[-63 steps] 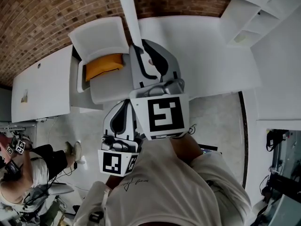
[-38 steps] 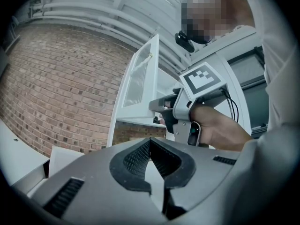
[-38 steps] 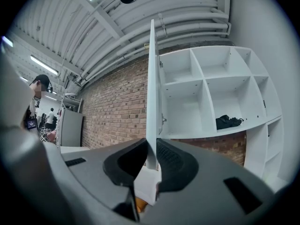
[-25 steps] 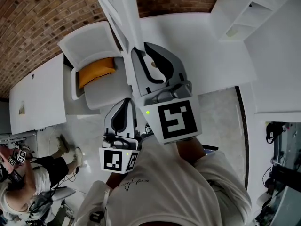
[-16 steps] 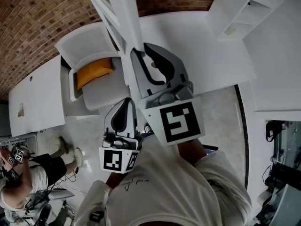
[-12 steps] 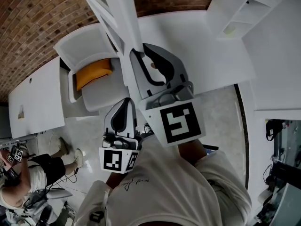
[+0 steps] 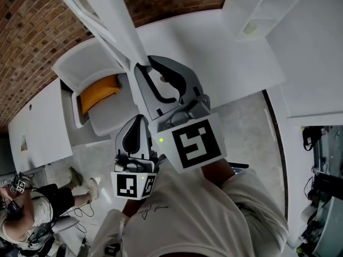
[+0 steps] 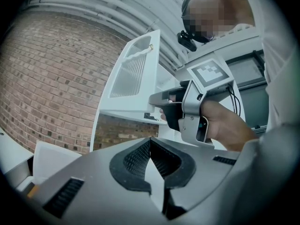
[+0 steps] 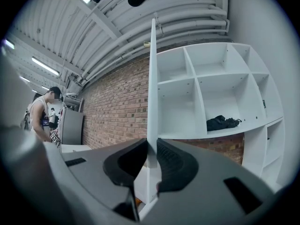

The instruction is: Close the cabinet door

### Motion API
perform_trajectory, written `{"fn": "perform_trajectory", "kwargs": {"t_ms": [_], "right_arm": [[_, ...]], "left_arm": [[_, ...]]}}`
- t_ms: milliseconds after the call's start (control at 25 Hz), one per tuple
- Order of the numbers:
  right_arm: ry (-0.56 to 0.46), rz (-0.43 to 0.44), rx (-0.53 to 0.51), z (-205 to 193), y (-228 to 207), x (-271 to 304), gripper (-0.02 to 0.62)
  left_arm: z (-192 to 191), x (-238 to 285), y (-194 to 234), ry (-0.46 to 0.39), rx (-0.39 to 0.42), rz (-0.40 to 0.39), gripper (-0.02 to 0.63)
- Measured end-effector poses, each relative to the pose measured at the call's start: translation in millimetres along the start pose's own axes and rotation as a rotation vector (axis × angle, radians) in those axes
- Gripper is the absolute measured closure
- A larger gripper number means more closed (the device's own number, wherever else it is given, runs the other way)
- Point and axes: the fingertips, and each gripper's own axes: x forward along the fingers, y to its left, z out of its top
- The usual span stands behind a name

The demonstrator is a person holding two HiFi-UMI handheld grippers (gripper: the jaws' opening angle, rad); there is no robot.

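- The cabinet door [image 7: 110, 20] is white and stands swung open. From the head view it runs as a long slim panel from the upper left down to the right gripper [image 7: 146, 66].
- From the left gripper view, the door [image 8: 131, 74] shows a framed face with a ribbed panel, in front of the brick wall [image 8: 51, 78].
- In the right gripper view the door [image 9: 152, 78] is edge-on, a thin upright white line. The cabinet [image 9: 206, 93] lies open to its right, with a dark bundle [image 9: 224, 122] on one shelf.
- The right gripper [image 9: 152, 146] has its fingers pinching the door's edge, one pad on each face.
- The left gripper [image 8: 151, 146] has its fingers pressed together with nothing between them.
- In the head view the left gripper [image 7: 136, 123] hangs low, clear of the door and just beside the right one.
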Motion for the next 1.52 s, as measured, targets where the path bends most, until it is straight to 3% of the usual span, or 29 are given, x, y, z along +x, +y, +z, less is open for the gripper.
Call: {"fn": "perform_trajectory", "kwargs": {"t_ms": [1520], "right_arm": [[-0.018,0.053,0.014,-2.3,-42.1,3.9,0.525]], "left_arm": [[1.3,56.5,-37.7,0.01,0.048,-0.059,0.589]]}}
